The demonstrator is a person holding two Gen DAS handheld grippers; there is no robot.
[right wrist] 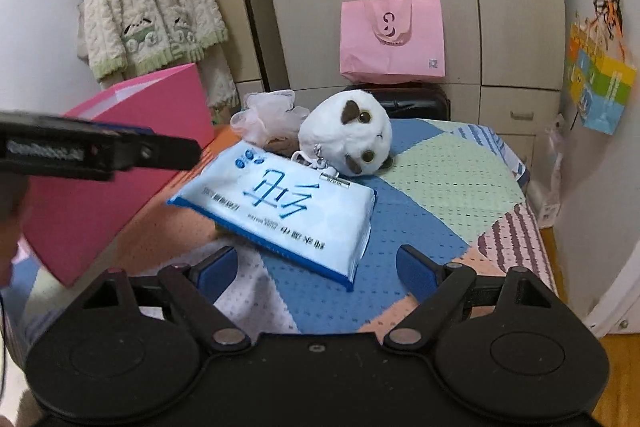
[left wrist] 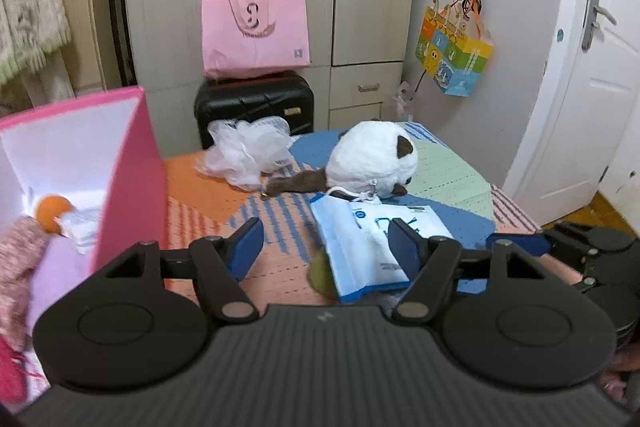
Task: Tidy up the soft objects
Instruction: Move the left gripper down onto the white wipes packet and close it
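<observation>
At the bottom of each wrist view, the left gripper (left wrist: 326, 249) and right gripper (right wrist: 316, 269) both stand spread, pinching nothing. Just beyond, mid-frame, lies the tissue pack (right wrist: 276, 205), with the plush toy (right wrist: 346, 139) touching its far edge. The pink box (left wrist: 120, 163) stands at left. Likely risk: the slick pack slipping from 2 pads, or a lift dragging the toy's cord.

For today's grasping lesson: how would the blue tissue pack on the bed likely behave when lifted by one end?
The tissue pack looks soft-wrapped, so it would probably sag. Its glossy film may slip. It seems light and lies flat, so it is unlikely to roll.
</observation>
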